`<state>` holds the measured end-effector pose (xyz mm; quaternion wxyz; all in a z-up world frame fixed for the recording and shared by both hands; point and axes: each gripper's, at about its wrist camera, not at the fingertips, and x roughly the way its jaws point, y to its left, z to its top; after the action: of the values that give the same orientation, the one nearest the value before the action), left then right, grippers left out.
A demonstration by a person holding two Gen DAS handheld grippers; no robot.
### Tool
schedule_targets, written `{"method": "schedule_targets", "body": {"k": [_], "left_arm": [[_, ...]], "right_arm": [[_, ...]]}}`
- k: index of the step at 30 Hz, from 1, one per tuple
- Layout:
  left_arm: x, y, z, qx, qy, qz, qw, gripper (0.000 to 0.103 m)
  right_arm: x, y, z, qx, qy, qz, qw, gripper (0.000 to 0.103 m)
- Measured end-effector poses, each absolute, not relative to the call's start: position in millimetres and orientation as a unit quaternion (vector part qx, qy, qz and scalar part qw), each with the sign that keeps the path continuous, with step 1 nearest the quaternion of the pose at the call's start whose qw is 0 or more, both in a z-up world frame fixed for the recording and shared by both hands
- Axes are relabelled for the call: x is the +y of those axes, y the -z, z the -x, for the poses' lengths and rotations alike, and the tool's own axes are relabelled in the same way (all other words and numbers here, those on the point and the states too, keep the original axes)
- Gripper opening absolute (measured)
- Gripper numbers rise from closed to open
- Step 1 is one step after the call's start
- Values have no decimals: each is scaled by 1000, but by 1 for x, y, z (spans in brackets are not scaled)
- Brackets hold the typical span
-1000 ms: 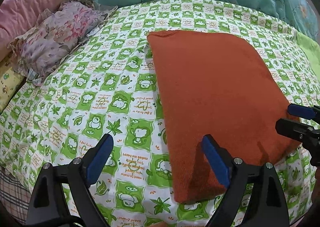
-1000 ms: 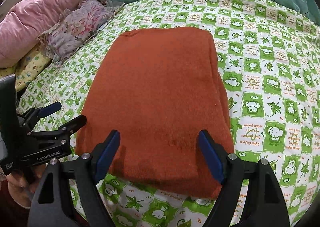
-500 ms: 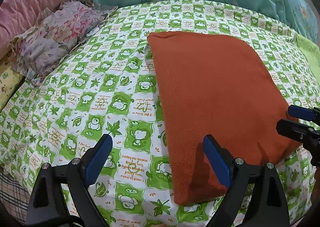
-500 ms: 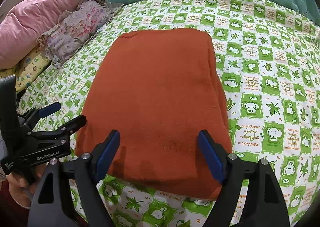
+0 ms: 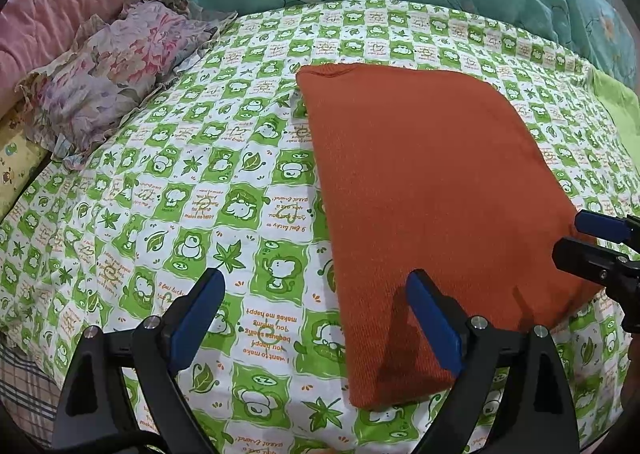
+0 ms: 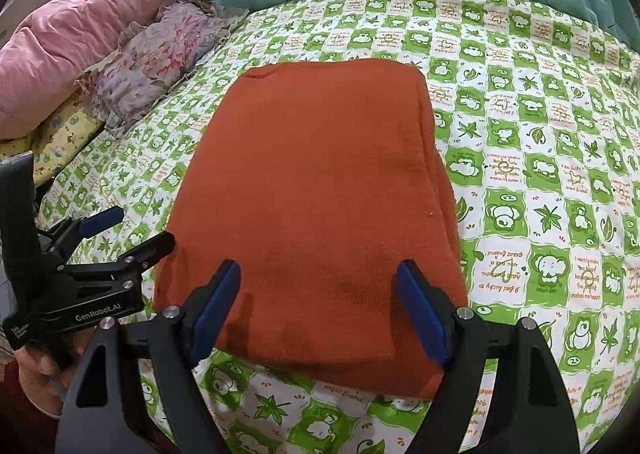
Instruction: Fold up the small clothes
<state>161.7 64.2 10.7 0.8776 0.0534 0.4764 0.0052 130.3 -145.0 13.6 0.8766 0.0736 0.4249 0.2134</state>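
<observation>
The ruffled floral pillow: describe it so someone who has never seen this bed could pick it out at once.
Start from the green-and-white cartoon-print sheet covering the bed and follow it to its left edge. There the ruffled floral pillow lies between the pink quilt and the sheet, well left of the folded rust-orange garment. Its frilly edge and faded purple-pink flower print set it apart.

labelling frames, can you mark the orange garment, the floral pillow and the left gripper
orange garment (image 6: 320, 194), right wrist view, middle of its top layer
floral pillow (image 5: 116, 74), left wrist view, centre of its face
left gripper (image 5: 316, 322), left wrist view, midway between fingertips

"GenRobot.AI" on the left hand-held gripper (image 6: 132, 234) — "makes me happy" on the bedsheet (image 5: 256, 190).
</observation>
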Motion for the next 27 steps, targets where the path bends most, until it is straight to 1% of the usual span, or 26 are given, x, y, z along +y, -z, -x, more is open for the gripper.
{"method": "schedule_targets", "body": {"k": [27], "left_arm": [[60,-12,-158,475,-4,-49,879,93]], "right_arm": [[-143,-15,-129,424,-214,-74,877,81]]}}
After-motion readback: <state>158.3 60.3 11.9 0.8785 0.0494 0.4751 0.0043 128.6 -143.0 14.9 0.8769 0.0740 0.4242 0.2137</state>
